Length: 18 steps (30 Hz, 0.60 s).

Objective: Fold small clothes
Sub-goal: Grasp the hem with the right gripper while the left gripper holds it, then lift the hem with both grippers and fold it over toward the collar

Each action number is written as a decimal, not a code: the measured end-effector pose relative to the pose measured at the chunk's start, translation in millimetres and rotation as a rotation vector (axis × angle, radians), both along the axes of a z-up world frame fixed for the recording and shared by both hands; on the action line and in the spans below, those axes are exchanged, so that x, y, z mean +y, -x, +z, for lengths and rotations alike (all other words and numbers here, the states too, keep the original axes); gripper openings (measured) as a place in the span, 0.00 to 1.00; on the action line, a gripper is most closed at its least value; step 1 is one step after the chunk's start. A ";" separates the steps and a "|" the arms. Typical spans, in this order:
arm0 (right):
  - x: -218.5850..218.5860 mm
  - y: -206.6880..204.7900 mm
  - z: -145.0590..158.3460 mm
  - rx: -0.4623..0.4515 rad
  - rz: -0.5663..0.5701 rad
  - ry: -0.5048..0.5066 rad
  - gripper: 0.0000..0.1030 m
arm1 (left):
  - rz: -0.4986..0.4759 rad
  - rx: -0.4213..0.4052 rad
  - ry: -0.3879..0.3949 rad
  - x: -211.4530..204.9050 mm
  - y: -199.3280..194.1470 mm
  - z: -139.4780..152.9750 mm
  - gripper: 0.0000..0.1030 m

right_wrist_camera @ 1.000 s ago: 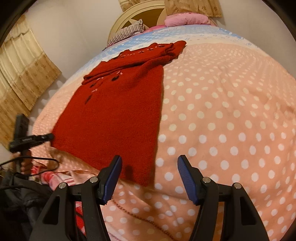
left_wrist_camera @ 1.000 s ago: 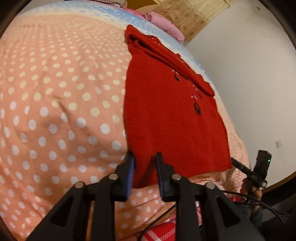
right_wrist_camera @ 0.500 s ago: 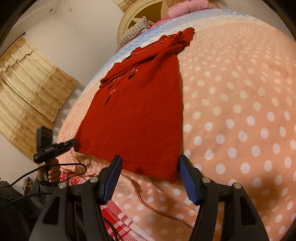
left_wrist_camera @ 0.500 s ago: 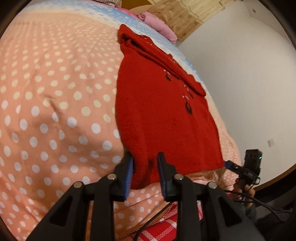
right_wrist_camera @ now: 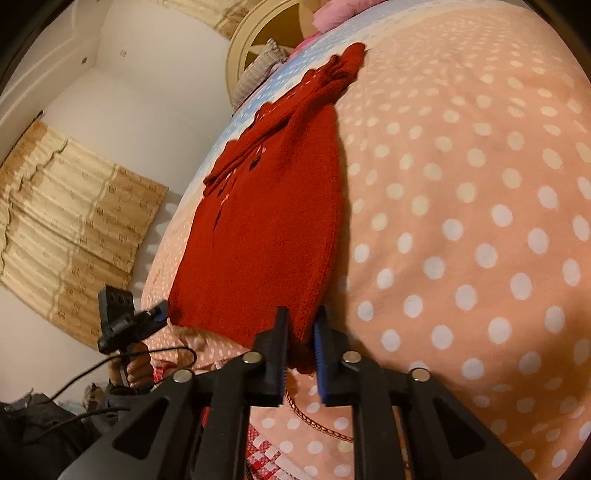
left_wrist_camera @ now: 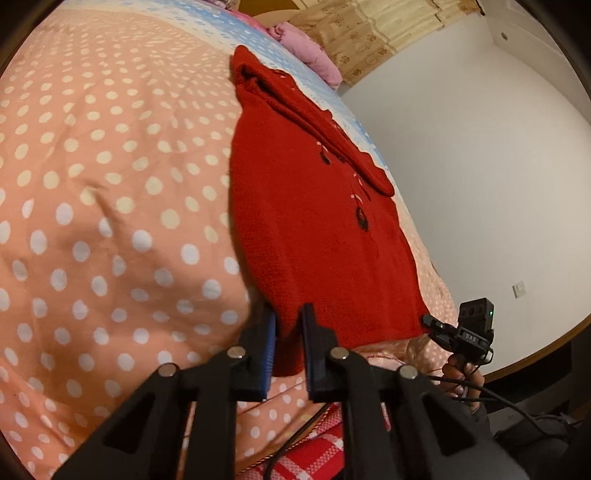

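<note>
A: Left gripper [left_wrist_camera: 289, 334]: jaws narrowed to a small gap, the near left hem corner of the red sweater [left_wrist_camera: 314, 206] caught between the blue pads. Cloth fills the gap.

B: Right gripper [right_wrist_camera: 300, 338]: same story. Jaws drawn close, pinching the other hem corner of the sweater [right_wrist_camera: 266, 236]. The knit bunches between the fingers and hangs a little below them.

A: Sweater location: flat on the polka-dot bedspread [left_wrist_camera: 110, 206], hem toward both grippers, collar end toward the headboard [right_wrist_camera: 266, 33]. A sleeve lies folded across the chest.

B: Pose: both grippers come in low from the foot of the bed, fingers pointing along the garment, one at each bottom corner.

A: From the left camera, the right gripper's body shows at the far hem corner, a hand [left_wrist_camera: 463, 373] under it, cable trailing.

B: Hard to read: whether the hem is lifted off the spread or just resting. The edge of the bed hides what is below; only a red checked cloth [left_wrist_camera: 314, 458] peeks out.
</note>
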State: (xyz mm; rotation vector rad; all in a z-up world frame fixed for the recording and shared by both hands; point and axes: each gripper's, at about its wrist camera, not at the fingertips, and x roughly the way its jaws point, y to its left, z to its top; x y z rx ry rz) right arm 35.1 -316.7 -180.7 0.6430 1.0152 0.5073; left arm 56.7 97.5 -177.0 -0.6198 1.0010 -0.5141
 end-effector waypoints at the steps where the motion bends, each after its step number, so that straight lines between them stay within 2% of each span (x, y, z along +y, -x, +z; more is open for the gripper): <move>1: -2.9 0.2 1.3 -0.006 -0.011 -0.011 0.09 | -0.007 -0.008 0.006 0.2 1.0 1.9 0.12; 3: -10.5 2.0 4.9 -0.020 -0.017 -0.041 0.09 | -0.018 -0.017 -0.015 -2.4 1.5 3.5 0.12; 5: -9.9 1.7 6.3 -0.025 -0.027 -0.004 0.09 | -0.019 -0.013 -0.019 -6.0 0.9 1.1 0.13; 7: -10.0 1.2 0.7 -0.008 -0.023 -0.010 0.09 | -0.002 0.015 -0.033 -5.9 -0.3 -4.9 0.19; 11: -7.2 0.0 -4.9 0.004 -0.015 -0.004 0.09 | 0.007 0.036 0.012 -1.1 -1.0 -9.5 0.24; 13: -8.3 -0.6 -4.5 0.009 -0.017 -0.010 0.09 | 0.003 0.032 0.028 -0.6 0.6 -9.4 0.31; 15: -9.7 -1.2 -6.1 0.018 -0.024 -0.025 0.10 | -0.019 0.041 0.055 -1.9 1.0 -10.4 0.45; 16: -10.5 -1.0 -7.1 0.020 -0.027 -0.033 0.10 | -0.025 0.048 0.062 -2.3 1.6 -10.2 0.49; 17: -11.9 0.0 -7.4 0.018 -0.027 -0.035 0.10 | -0.031 0.062 0.055 -3.3 1.9 -10.3 0.59; 18: -13.8 0.9 -7.9 0.017 -0.025 -0.038 0.10 | -0.034 0.073 0.043 -5.1 1.5 -10.8 0.62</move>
